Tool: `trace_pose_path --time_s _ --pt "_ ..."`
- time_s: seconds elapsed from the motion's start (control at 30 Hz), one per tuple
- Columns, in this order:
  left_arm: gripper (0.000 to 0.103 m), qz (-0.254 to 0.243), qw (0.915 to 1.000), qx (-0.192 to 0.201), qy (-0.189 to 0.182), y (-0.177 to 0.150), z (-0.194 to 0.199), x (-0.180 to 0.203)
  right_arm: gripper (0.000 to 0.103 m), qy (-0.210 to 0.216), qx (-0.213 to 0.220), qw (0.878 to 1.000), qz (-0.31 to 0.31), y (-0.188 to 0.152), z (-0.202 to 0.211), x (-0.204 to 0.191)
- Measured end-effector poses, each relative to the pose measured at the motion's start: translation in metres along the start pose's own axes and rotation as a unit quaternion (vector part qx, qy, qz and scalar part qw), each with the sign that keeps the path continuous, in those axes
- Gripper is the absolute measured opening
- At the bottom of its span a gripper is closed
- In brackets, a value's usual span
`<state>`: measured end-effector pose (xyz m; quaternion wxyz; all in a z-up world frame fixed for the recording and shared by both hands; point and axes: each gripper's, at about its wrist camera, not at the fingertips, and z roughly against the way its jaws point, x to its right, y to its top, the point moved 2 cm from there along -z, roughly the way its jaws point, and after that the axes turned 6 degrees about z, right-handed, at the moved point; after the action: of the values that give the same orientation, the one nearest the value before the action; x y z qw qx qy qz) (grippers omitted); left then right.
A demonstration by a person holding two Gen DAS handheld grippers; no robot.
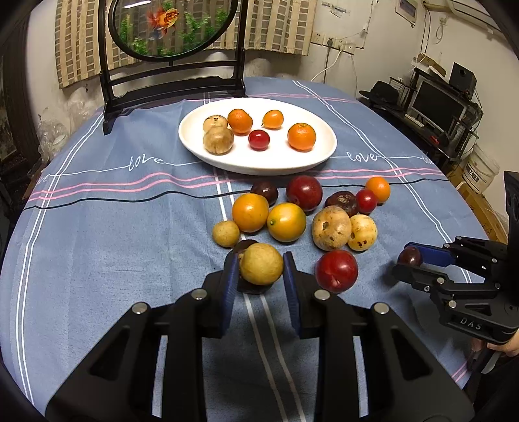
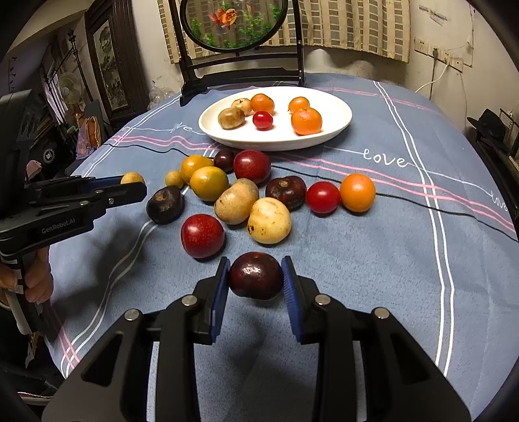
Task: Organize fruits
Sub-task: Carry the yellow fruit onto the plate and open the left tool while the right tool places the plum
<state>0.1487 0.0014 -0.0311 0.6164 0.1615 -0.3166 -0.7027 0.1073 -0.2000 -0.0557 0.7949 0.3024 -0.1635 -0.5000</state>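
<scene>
Left gripper (image 1: 261, 271) jaws clamped on a tan fruit (image 1: 261, 263), right gripper (image 2: 255, 279) jaws on a dark plum (image 2: 255, 275), both well short of the white plate (image 1: 321, 155).

Dim warm indoor light, perhaps from overhead, soft shadows, strong fisheye bending and dark corners.

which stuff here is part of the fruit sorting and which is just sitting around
Part of the job:
- yellow fruit in the left tongs
- dark plum in the right tongs
- white plate
- loose fruit pile

Just lying about:
- goldfish screen
- monitor
- white bucket
</scene>
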Motion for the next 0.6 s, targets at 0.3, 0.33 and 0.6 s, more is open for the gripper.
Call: trace_pose_path --time_s 0.3,0.33,0.6 --pt "0.028 -0.007 1.0 0.003 -0.003 0.013 -0.003 0.005 0.033 -0.007 0.018 1.0 0.004 0.017 0.011 0.005" --pt "0.028 -0.008 1.0 0.003 -0.004 0.016 -0.003 0.006 0.033 -0.007 0.019 1.0 0.004 0.019 0.012 0.006" --pt "0.028 -0.006 0.9998 0.008 -0.019 0.046 -0.007 0.01 0.033 -0.012 0.036 0.999 0.011 0.051 0.014 0.015"
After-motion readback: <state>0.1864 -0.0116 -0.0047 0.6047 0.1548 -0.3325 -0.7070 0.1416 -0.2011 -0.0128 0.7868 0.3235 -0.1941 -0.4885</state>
